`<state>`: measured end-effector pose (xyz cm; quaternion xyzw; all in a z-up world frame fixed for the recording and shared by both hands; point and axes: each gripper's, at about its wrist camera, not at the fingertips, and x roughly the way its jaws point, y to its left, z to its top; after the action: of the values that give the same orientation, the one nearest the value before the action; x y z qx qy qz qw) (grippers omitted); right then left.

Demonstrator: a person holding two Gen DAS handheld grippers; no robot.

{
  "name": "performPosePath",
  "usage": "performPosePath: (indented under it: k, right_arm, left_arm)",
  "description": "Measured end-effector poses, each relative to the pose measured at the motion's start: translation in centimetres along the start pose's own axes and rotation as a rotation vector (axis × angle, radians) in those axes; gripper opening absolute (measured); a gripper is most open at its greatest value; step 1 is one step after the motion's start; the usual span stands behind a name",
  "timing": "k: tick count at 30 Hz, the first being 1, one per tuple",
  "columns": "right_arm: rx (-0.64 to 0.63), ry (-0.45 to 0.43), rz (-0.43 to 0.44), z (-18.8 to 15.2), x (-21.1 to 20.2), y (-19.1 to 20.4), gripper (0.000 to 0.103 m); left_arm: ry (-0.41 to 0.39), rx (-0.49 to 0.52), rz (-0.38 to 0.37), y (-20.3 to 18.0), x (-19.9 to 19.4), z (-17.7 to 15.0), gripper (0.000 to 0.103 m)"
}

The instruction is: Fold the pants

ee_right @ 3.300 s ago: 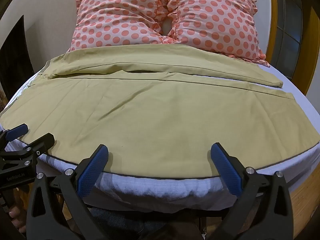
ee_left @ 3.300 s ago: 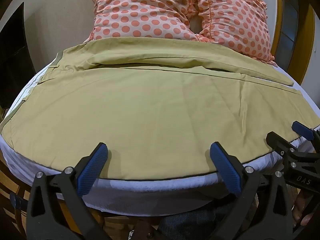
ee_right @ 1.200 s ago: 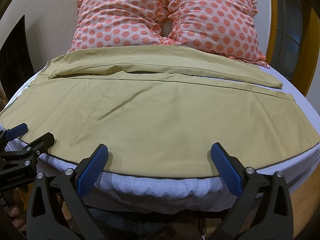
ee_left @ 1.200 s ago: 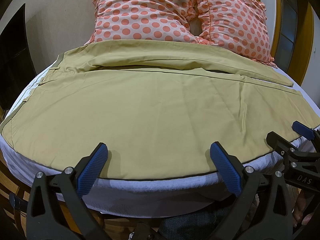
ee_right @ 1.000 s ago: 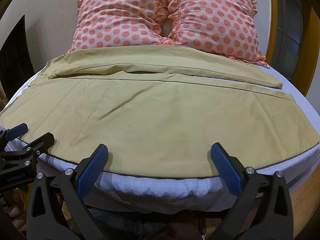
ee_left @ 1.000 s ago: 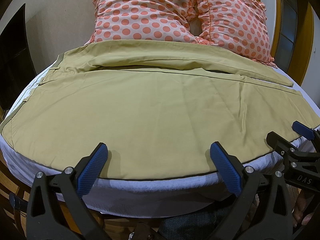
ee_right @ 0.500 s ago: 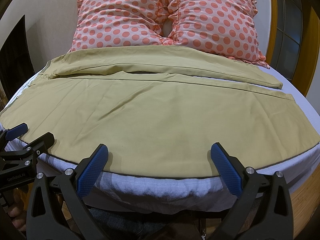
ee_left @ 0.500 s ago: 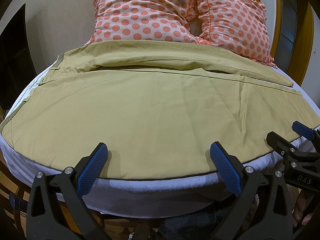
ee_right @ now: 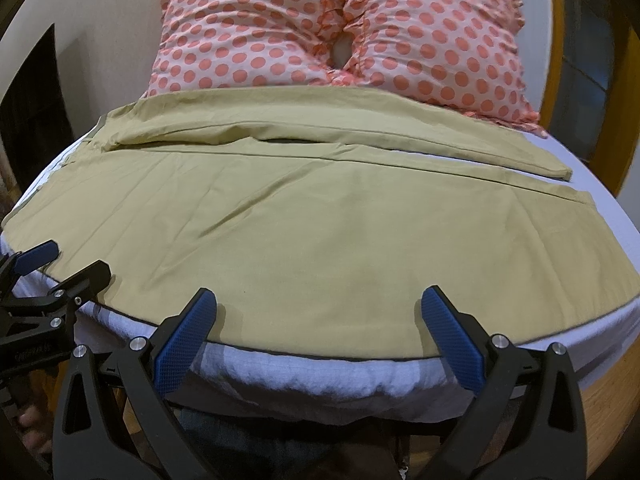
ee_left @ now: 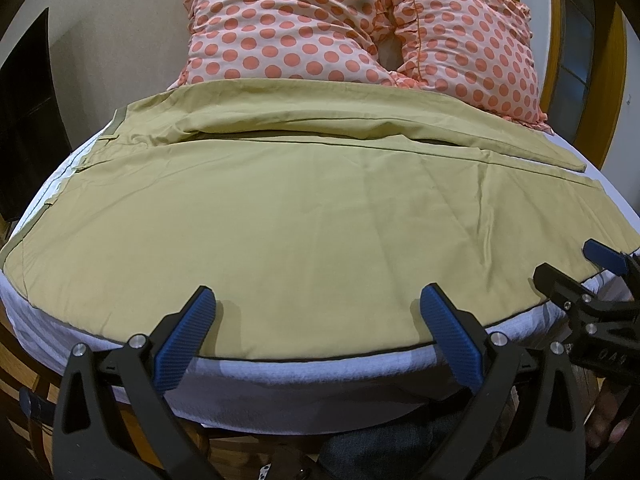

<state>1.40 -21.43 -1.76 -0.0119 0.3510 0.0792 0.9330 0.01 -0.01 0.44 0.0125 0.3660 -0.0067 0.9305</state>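
Olive-tan pants (ee_left: 304, 216) lie spread flat across the bed, waistband at the left, legs running to the right; they also show in the right wrist view (ee_right: 320, 232). My left gripper (ee_left: 320, 316) is open and empty just over the near edge of the pants. My right gripper (ee_right: 320, 316) is open and empty over the same near edge, further right. The right gripper shows at the right edge of the left wrist view (ee_left: 576, 272). The left gripper shows at the left edge of the right wrist view (ee_right: 64, 268).
Two pink pillows with orange dots (ee_left: 360, 28) stand against the wall at the head of the bed, also in the right wrist view (ee_right: 340, 28). The white mattress edge (ee_left: 304, 380) runs below the pants. A yellow wooden door frame (ee_left: 616, 56) is at the right.
Both grippers have shifted slightly forward and upward toward the bed; the right wrist view is now a little blurred. Nothing was taken hold of and the pants have not moved.
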Motion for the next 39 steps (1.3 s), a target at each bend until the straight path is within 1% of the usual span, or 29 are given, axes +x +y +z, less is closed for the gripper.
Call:
performPosePath:
  k: [1, 2, 4, 6, 8, 10, 11, 12, 13, 14, 17, 19, 21, 22, 23, 25, 26, 27, 28, 29, 30, 31, 32, 33, 34, 35, 36, 37, 39]
  right_arm:
    - [0.011, 0.019, 0.002, 0.4, 0.1, -0.5, 0.102]
    - [0.044, 0.027, -0.006, 1.5, 0.0, -1.9, 0.102]
    - [0.129, 0.004, -0.040, 4.5, -0.4, -5.4, 0.102]
    - [0.227, 0.002, -0.085, 7.7, -0.1, -9.0, 0.102]
    - [0.345, 0.019, -0.142, 11.4, 1.3, -13.2, 0.102]
    - [0.455, 0.060, -0.212, 14.6, 3.8, -17.1, 0.101]
    - [0.524, 0.092, -0.244, 16.3, 5.8, -19.3, 0.094]
    - [0.579, 0.125, -0.266, 17.5, 7.6, -21.0, 0.083]
    - [0.649, 0.168, -0.299, 18.9, 10.1, -23.2, 0.078]
    - [0.686, 0.193, -0.321, 19.7, 11.7, -24.5, 0.073]
    - [0.788, 0.248, -0.406, 22.2, 17.1, -27.8, 0.066]
    - [0.839, 0.247, -0.441, 22.8, 18.9, -28.8, 0.066]
    - [0.888, 0.270, -0.470, 23.7, 21.6, -29.9, 0.068]
    - [0.895, 0.271, -0.490, 24.0, 22.2, -30.2, 0.069]
    - [0.887, 0.249, -0.532, 24.7, 22.7, -30.2, 0.070]
    - [0.876, 0.254, -0.572, 25.3, 23.9, -30.3, 0.076]
    - [0.836, 0.279, -0.619, 25.4, 24.8, -30.2, 0.076]
    - [0.770, 0.282, -0.669, 25.6, 25.3, -29.6, 0.077]
    - [0.700, 0.253, -0.697, 25.6, 25.5, -29.0, 0.077]
    - [0.664, 0.232, -0.691, 25.3, 25.4, -28.8, 0.075]
    - [0.639, 0.211, -0.669, 25.0, 25.3, -28.8, 0.070]
    - [0.634, 0.179, -0.615, 24.3, 24.8, -29.2, 0.068]
    - [0.633, 0.163, -0.597, 23.7, 24.3, -29.4, 0.060]
    - [0.624, 0.153, -0.597, 23.3, 23.8, -29.6, 0.047]
    - [0.629, 0.142, -0.589, 22.9, 23.4, -29.9, 0.041]
    - [0.635, 0.131, -0.588, 22.3, 22.9, -30.2, 0.028]
    - [0.638, 0.121, -0.582, 22.0, 22.6, -30.7, 0.023]
    - [0.638, 0.115, -0.568, 21.6, 22.4, -31.2, 0.021]
    - [0.637, 0.108, -0.553, 21.2, 22.0, -31.8, 0.014]
  left_arm:
    - [-0.003, 0.002, -0.001, 0.0, 0.0, 0.1, 0.101]
    - [-0.007, 0.006, -0.004, 0.1, 0.0, 0.1, 0.101]
    - [-0.003, 0.017, -0.004, 0.3, 0.0, 0.3, 0.101]
    - [-0.037, 0.033, 0.032, 0.7, -0.2, 1.3, 0.101]
    - [-0.073, 0.037, 0.046, 1.1, -0.6, 2.2, 0.101]
    - [-0.120, 0.029, 0.040, 1.7, -1.1, 3.5, 0.101]
    - [-0.138, 0.026, 0.033, 1.9, -1.3, 4.0, 0.101]
    - [-0.161, 0.025, 0.023, 2.2, -1.4, 4.8, 0.101]
    - [-0.171, 0.025, 0.018, 2.4, -1.4, 5.1, 0.101]
    - [-0.185, 0.024, 0.013, 2.7, -1.3, 5.7, 0.101]
    - [-0.196, 0.020, 0.012, 3.3, -0.9, 6.3, 0.101]
    - [-0.192, 0.022, 0.019, 3.6, -0.2, 6.9, 0.101]
    - [-0.188, 0.025, 0.026, 3.9, 0.3, 7.1, 0.101]
    - [-0.185, 0.027, 0.030, 4.0, 0.6, 7.2, 0.101]
    - [-0.183, 0.029, 0.031, 4.0, 0.8, 7.2, 0.101]
    - [-0.175, 0.034, 0.031, 4.0, 1.4, 7.5, 0.101]
    - [-0.170, 0.037, 0.029, 3.9, 1.8, 7.6, 0.101]
    - [-0.166, 0.039, 0.027, 3.9, 2.0, 7.5, 0.101]
    - [-0.162, 0.041, 0.025, 3.8, 2.1, 7.5, 0.101]
    - [-0.158, 0.044, 0.023, 3.8, 2.3, 7.5, 0.101]
    - [-0.155, 0.046, 0.023, 3.8, 2.5, 7.5, 0.101]
    - [-0.154, 0.048, 0.023, 3.8, 2.6, 7.5, 0.101]
    - [-0.155, 0.047, 0.024, 3.8, 2.7, 7.4, 0.101]
    - [-0.154, 0.043, 0.025, 4.0, 2.8, 7.5, 0.101]
    - [-0.155, 0.038, 0.024, 4.1, 2.8, 7.5, 0.101]
    - [-0.154, 0.024, 0.021, 4.3, 2.8, 7.6, 0.101]
    - [-0.153, 0.013, 0.017, 4.5, 2.8, 7.7, 0.101]
    - [-0.153, -0.003, 0.009, 4.8, 2.8, 7.8, 0.101]
    - [-0.150, -0.029, 0.000, 5.2, 2.6, 7.9, 0.101]
